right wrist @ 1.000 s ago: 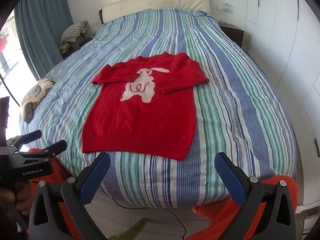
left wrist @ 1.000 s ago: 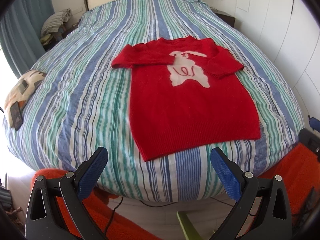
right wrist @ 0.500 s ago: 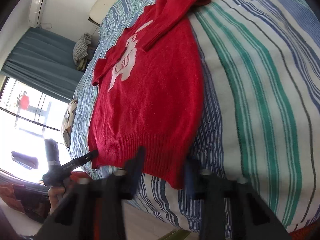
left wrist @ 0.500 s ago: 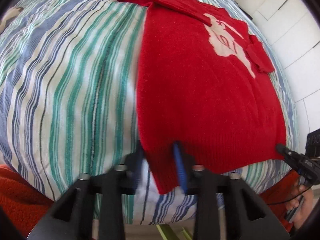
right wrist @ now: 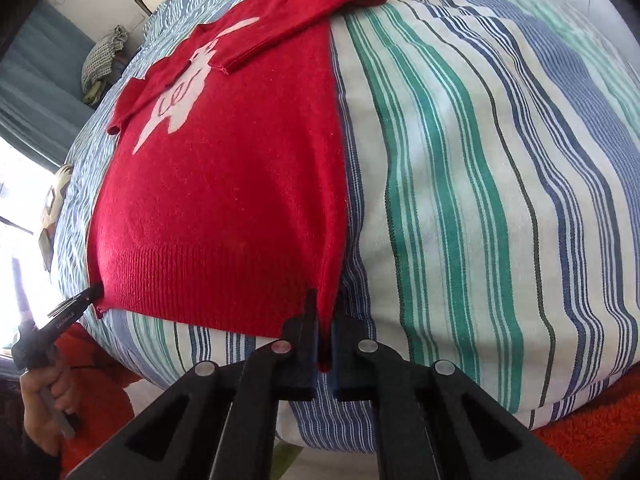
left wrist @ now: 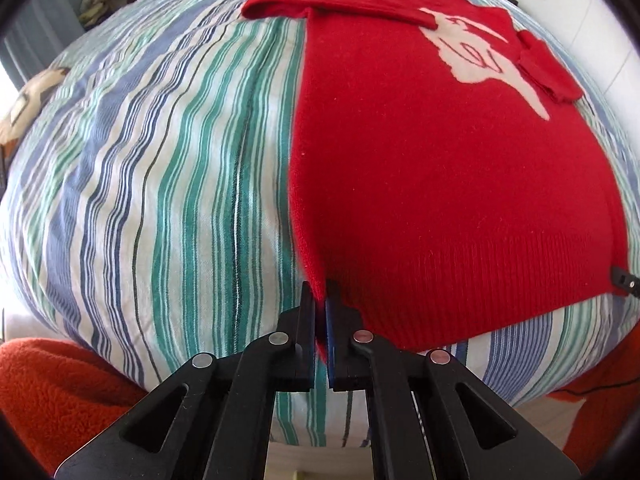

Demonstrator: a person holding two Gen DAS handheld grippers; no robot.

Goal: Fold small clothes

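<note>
The left gripper (left wrist: 321, 294) and the right gripper (right wrist: 326, 300) each pinch 1 hem corner of the red sweater (left wrist: 440, 168), which lies spread beyond them on the striped bed (left wrist: 160, 168).

Both claws, left (left wrist: 321, 300) and right (right wrist: 327, 308), dropped and clamped the sweater (left wrist: 440, 168) hem.

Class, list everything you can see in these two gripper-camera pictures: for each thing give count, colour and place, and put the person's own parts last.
sweater: one, red with a pale animal figure, flat on the bed, both sleeves folded across the chest
bedspread: one, white with blue and green stripes, covering the bed
cushion: one, cream patterned, at the bed's edge
bundle of cloth: one, pale checked, beside the bed's head
curtain: one, grey-blue, by the window
left gripper: black, shut on one hem corner
right gripper: black, shut on the other hem corner
hand: one, holding the left gripper's handle
</note>
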